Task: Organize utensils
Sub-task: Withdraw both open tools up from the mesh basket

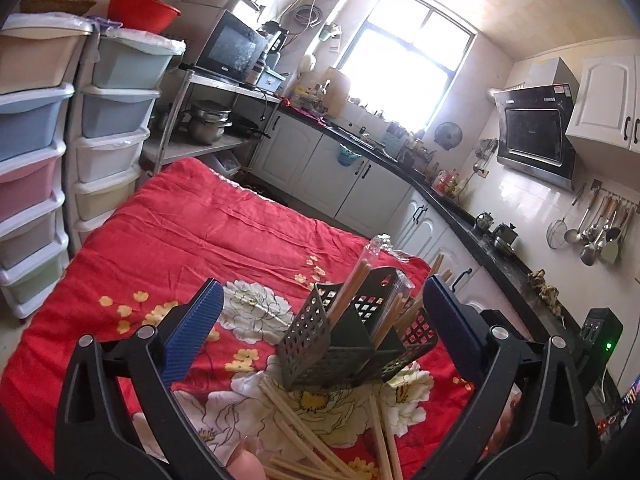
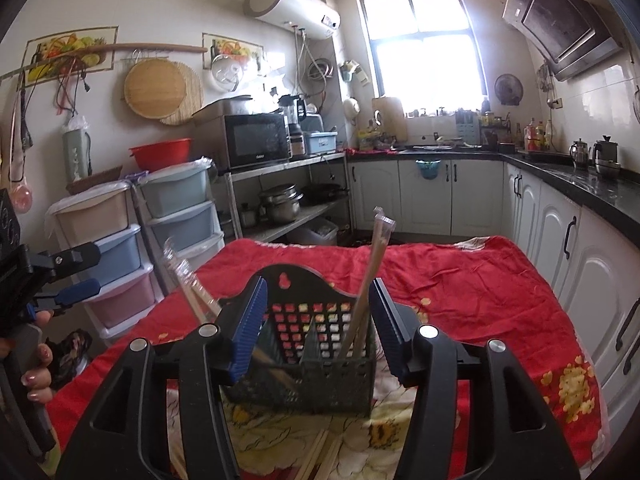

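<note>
Landmark: the dark perforated utensil caddy (image 2: 316, 356), standing upright on my red floral cloth (image 2: 460, 280).

Nearest me, on the near side of the caddy, loose wooden chopsticks (image 1: 304, 428) lie scattered flat on the cloth's white flower print.

My left gripper (image 1: 320, 320) hangs spread wide — its blue ribbed pads flank the caddy without touching it, and nothing sits between them. In the right wrist view this same gripper (image 2: 76, 280) appears to the left of the caddy, well apart from it.

My right gripper (image 2: 318, 324) is likewise parted, one pad on each side of the caddy's front; whether either pad touches the walls I cannot tell.

Inside the caddy, a divider splits it into compartments. Plastic-sleeved chopsticks (image 2: 366, 280) stand tilted in the right-hand compartment, rising above the arched back panel — a second sleeved bundle (image 2: 192, 280) leans out over the left side.

Beyond the caddy the cloth runs on to its far edge. Farther back stand pastel plastic drawers (image 2: 176, 216) to the left, a microwave (image 2: 256, 140) on a metal shelf, and white cabinets (image 2: 424, 196) under the window.
</note>
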